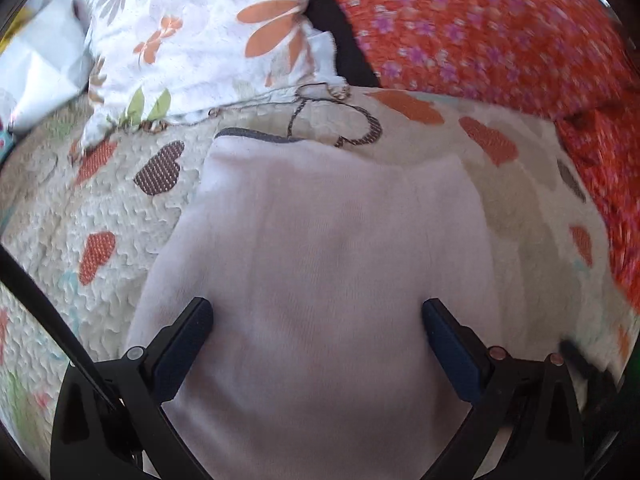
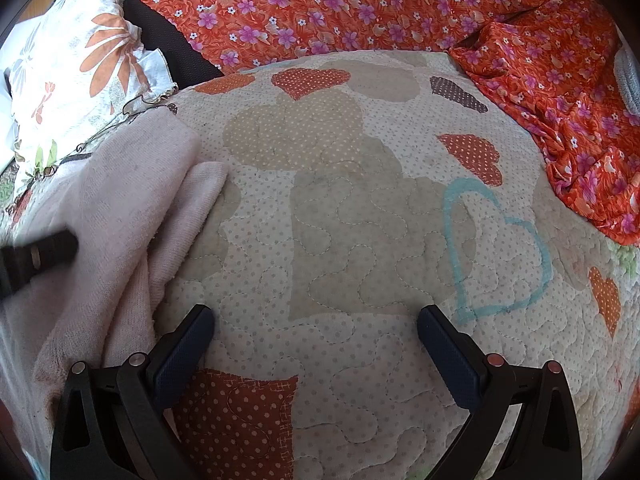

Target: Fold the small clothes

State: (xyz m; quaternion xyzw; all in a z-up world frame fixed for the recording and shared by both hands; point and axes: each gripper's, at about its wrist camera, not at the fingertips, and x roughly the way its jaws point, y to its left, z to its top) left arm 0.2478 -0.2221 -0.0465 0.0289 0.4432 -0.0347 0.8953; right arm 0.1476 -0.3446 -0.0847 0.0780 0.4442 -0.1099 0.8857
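A small pale pink garment (image 1: 320, 248) with a grey trim at its far edge lies on the heart-patterned quilt (image 1: 120, 208). My left gripper (image 1: 316, 316) is open just above it, one finger at each side, holding nothing. In the right wrist view the garment (image 2: 120, 200) lies folded at the left. My right gripper (image 2: 316, 320) is open and empty over the bare quilt (image 2: 340, 220), to the right of the garment. The left gripper's finger (image 2: 40, 256) shows blurred at the left edge, over the garment.
A white floral pillow (image 1: 208, 40) lies at the far left, and it also shows in the right wrist view (image 2: 80, 68). Orange flowered cloth (image 2: 400, 4) runs along the far and right sides of the quilt. A dark gap (image 2: 168, 44) lies between pillow and cloth.
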